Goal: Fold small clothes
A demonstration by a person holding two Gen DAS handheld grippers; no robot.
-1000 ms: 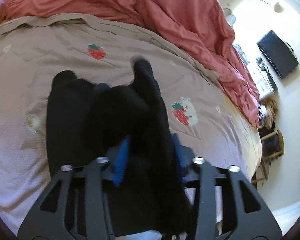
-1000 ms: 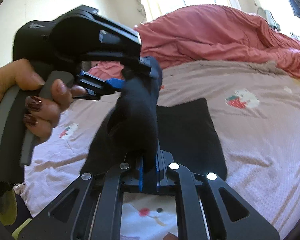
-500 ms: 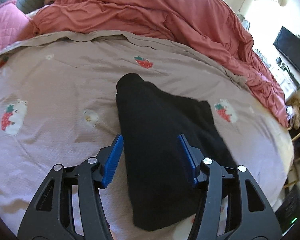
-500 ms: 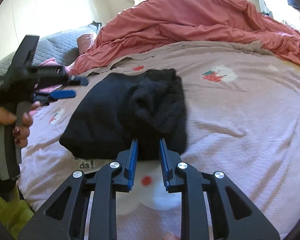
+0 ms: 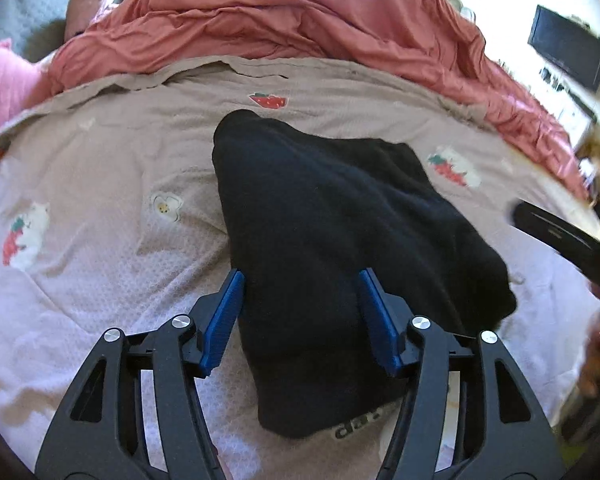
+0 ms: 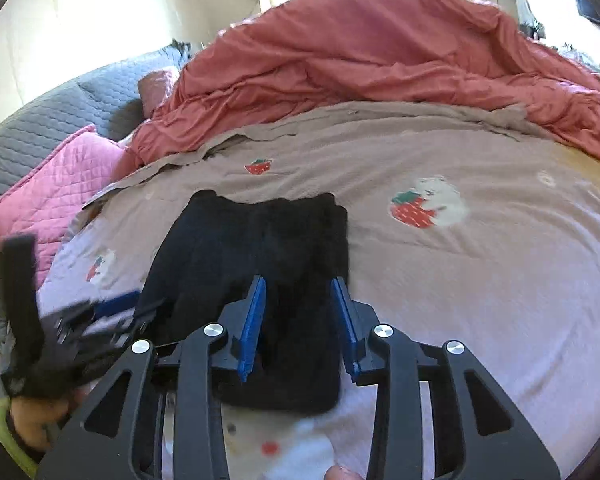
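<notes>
Sunlit and rumpled, the bed carries a pinkish sheet printed with strawberries, with a salmon-red duvet heaped along its far side and a pink quilted pillow at the far left. On the sheet lies the black garment, folded over on itself into a thick, roughly rectangular bundle near the middle of the bed.

Both tools hang just above the near edge of the bundle. The left tool has its blue pads spread wide, with cloth showing between them but nothing pinched. The right tool is also spread, holding nothing, its pads straddling the right half of the garment.

By the look of it, one fold is laid and the bundle now wants tidying or a further fold. The top layer sits lumpy, with a ridge running toward the far end, so a good next move would press or smooth that ridge flat before another pinch. For a further fold, each tool should take the near edge through every layer, well apart from the other, and carry it level to the far edge. Thick cloth like this may spring open or slide, so a firm bite and a slow, even lift seem wise.
</notes>
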